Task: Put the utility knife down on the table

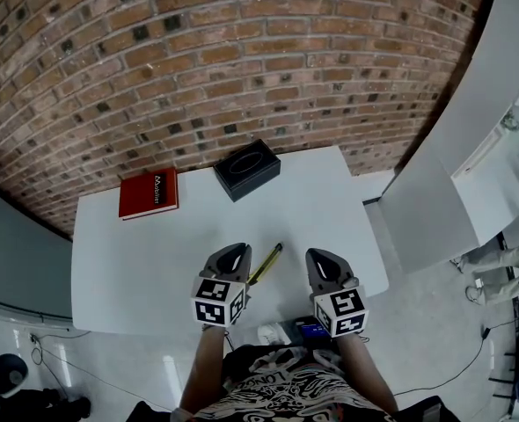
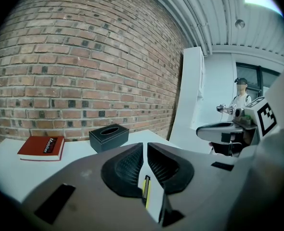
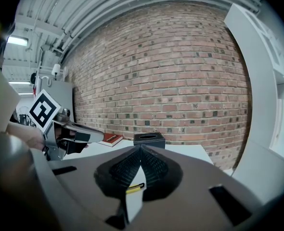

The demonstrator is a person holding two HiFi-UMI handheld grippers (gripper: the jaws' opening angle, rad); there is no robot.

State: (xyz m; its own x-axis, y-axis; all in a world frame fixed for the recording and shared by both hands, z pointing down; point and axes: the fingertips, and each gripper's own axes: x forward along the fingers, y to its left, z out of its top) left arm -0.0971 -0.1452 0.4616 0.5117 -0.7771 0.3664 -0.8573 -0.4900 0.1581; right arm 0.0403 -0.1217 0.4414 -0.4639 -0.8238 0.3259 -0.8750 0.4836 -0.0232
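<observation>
The yellow-and-black utility knife [image 1: 266, 264] lies flat on the white table [image 1: 154, 262], near its front edge, between my two grippers. My left gripper [image 1: 238, 250] hovers just left of the knife, shut and empty. The right gripper [image 1: 319, 255] is a little to the knife's right, also shut with nothing in it. In the left gripper view the knife [image 2: 146, 190] shows through the slit under the closed jaws [image 2: 145, 146]. The right gripper view shows the knife [image 3: 135, 187] the same way, below that gripper's closed tips [image 3: 140, 148].
A red book [image 1: 149, 192] lies at the table's back left and a black tissue box [image 1: 247, 169] at the back middle, both before a brick wall. A white cabinet [image 1: 435, 174] stands right of the table. A person [image 2: 240, 97] stands far off.
</observation>
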